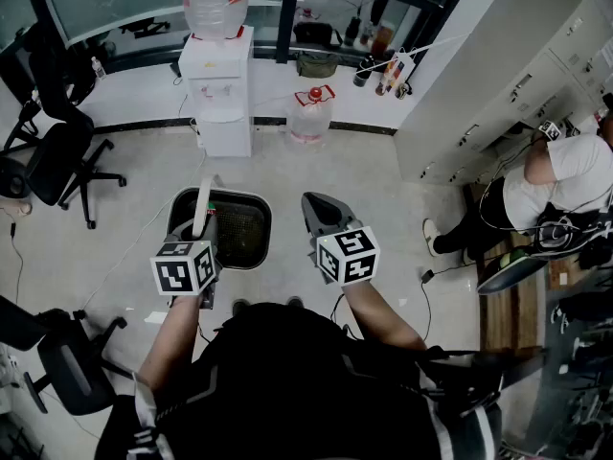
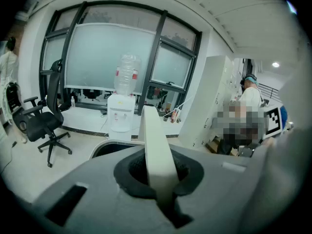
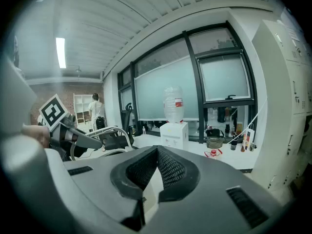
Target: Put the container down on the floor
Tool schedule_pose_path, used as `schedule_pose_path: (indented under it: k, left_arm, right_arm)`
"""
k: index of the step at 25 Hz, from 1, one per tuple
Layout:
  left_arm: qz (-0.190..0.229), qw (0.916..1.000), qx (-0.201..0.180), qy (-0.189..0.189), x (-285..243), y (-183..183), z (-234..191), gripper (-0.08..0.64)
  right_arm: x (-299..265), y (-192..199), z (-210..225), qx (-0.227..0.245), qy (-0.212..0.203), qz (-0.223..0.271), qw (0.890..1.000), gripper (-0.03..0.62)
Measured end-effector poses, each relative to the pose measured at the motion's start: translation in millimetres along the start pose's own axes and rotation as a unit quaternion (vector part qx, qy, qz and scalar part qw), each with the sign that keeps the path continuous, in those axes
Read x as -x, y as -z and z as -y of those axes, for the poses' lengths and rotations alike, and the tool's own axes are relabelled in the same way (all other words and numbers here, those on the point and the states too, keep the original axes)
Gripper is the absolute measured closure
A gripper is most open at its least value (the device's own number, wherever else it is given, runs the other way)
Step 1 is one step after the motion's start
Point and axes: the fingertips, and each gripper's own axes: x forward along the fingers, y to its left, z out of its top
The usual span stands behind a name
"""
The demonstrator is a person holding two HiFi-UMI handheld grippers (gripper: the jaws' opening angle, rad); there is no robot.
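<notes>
The container (image 1: 235, 230) is a black tub with a pale rim and a white bail handle (image 1: 203, 204), seen below me in the head view. My left gripper (image 1: 201, 241) is shut on that handle, which runs up between its jaws in the left gripper view as a white band (image 2: 156, 150). Below the band, the tub's rim (image 2: 109, 145) shows. Whether the tub touches the floor I cannot tell. To the right of the tub, my right gripper (image 1: 321, 209) is shut with nothing in it, its pads meeting at the tip (image 3: 155, 155).
A white water dispenser (image 1: 218, 84) and a spare jug (image 1: 309, 113) stand by the window wall ahead. Black office chairs sit at the left (image 1: 62, 161) and lower left (image 1: 57, 362). White cabinets (image 1: 517, 75) and a crouching person (image 1: 556, 180) are at the right.
</notes>
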Motion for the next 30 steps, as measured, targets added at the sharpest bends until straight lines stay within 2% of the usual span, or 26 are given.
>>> schedule_pose_path:
  k: [6,11,19,30]
  left_arm:
    - [-0.002,1.0,0.003,0.007,-2,-4,0,0.548]
    - [-0.003,1.0,0.002,0.009,-3,-3,1,0.548]
    - [-0.006,0.9999,0.001,0.01,-4,-1,-5,0.548]
    - [-0.013,0.9996,0.007,0.024,5,7,-33,0.548]
  right_arm:
    - [-6,-7,-1,0.006,-0.001,0.002,1.0,0.584]
    - [-6,-13,-3,0.03,0.005,0.007,1.0,0.584]
    - [-11,-15,-6,0.026,0.007,0.007,1.0,0.584]
    - [-22,-11,-33,0.031,0.013,-0.007,0.999,0.584]
